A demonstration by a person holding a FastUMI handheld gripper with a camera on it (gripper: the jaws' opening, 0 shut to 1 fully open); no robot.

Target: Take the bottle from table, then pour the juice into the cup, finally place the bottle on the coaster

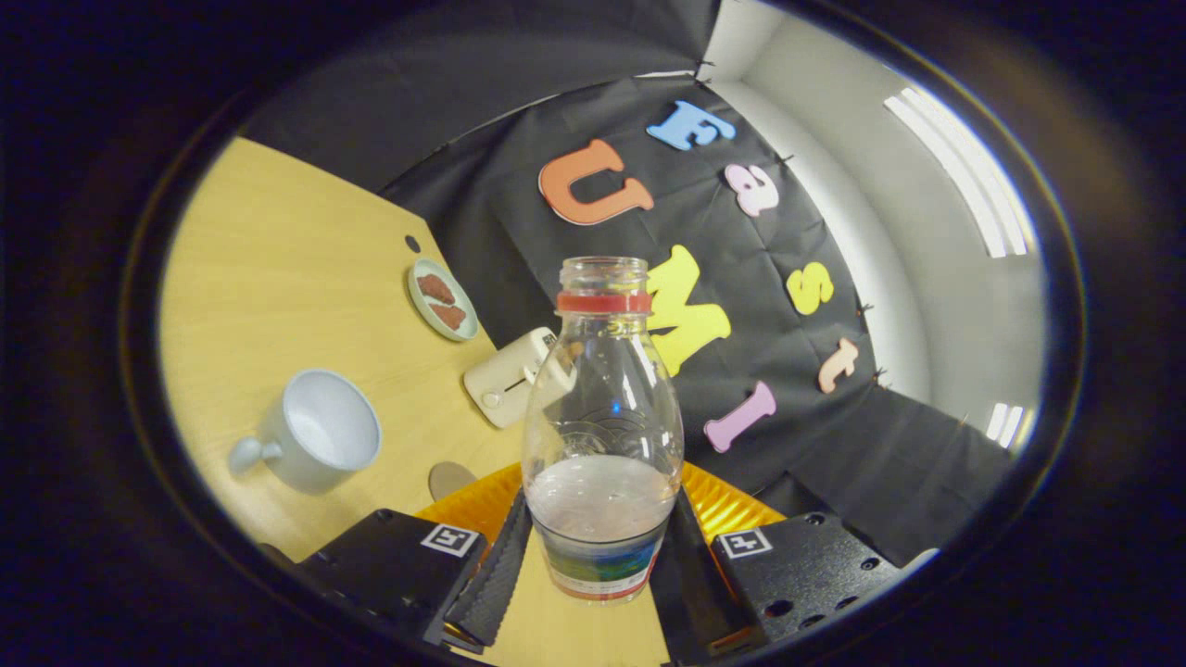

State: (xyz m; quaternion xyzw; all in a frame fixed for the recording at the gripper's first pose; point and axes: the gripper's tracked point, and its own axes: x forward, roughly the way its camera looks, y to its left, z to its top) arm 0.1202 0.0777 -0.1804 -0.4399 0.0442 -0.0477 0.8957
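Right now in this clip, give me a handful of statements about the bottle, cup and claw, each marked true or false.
1. The claw is shut on the bottle, one finger on each side of its lower part. True.
2. The bottle has its cap on. False: the neck is open, with just a red ring below the mouth.
3. The bottle is full to the neck. False: liquid fills just the lower part.
4. The white cup stands on the table off to the side of the bottle, upright. True.
5. The small plate is bare. False: it holds two reddish-brown pieces.
6. A cream toaster sits behind the bottle. True.
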